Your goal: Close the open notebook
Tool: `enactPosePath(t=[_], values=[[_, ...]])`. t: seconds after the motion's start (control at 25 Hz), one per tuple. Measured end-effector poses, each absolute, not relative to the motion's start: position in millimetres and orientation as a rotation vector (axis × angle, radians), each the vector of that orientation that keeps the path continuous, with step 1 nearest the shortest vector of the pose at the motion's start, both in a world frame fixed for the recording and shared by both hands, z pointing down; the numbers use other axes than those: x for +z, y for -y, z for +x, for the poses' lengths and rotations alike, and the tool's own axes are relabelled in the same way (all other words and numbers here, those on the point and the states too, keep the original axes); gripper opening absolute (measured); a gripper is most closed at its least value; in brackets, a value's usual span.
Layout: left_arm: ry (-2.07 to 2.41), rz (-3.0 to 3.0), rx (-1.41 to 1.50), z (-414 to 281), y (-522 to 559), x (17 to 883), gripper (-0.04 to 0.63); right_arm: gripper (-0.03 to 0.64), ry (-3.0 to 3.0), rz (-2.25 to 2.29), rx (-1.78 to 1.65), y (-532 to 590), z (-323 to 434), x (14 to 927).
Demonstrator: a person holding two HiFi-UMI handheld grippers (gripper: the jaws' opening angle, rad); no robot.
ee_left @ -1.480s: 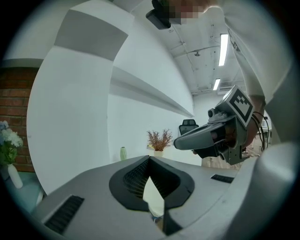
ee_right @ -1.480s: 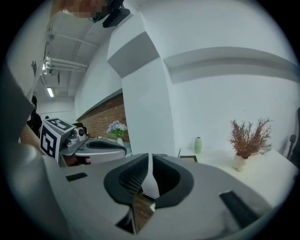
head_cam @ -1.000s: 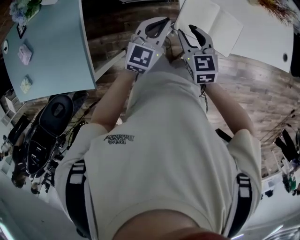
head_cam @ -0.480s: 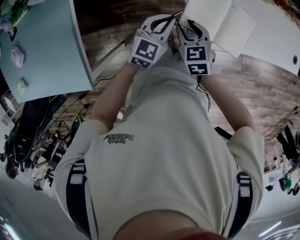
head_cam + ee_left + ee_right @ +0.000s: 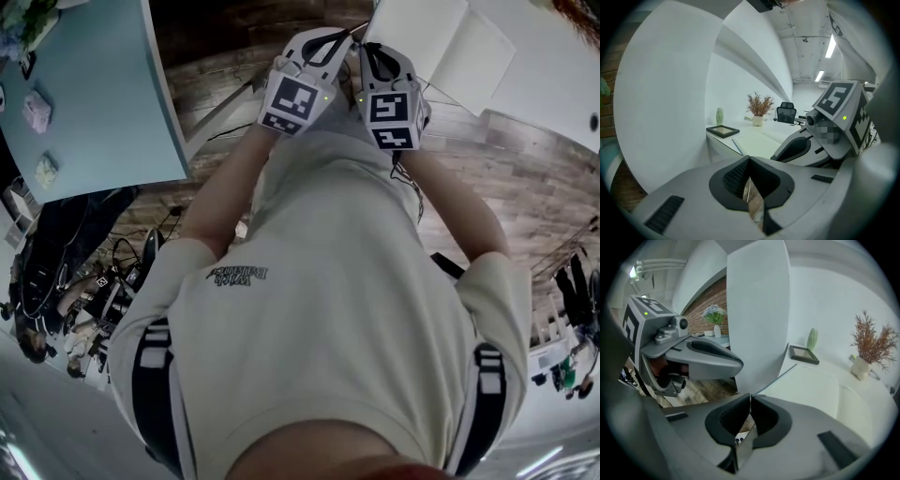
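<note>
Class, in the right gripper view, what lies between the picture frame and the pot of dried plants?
Nothing: bare white table separates the picture frame from the pot; the right gripper view shows it.

Head view: high up, steeply down over the person's shirt (image 5: 328, 309); white table (image 5: 548, 75) and notebook (image 5: 441, 37) at the top edge. Both gripper views: low, close, side by side, looking across that table; they share picture frame (image 5: 723, 131), dried plant (image 5: 759, 105), green vase (image 5: 720, 116)

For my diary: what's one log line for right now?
notebook: open | right gripper: jaws just closed, pinching its page | left gripper: shut
</note>
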State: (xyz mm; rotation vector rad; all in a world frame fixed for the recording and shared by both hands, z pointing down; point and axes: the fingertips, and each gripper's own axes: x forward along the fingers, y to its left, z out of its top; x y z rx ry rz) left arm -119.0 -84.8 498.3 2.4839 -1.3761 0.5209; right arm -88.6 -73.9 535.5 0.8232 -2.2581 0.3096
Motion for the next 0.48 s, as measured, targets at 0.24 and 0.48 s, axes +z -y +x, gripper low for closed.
enactPosePath(t=[0.24, 0.48], values=[[1.309, 2.549, 0.52, -97, 86, 471, 0.012, 0.012, 2.335, 0.931, 0.356, 71, -66, 487], [1.115, 2.684, 0.516, -32, 89, 433, 0.012, 0.011, 2.352, 1.209, 0.413, 74, 1, 423]])
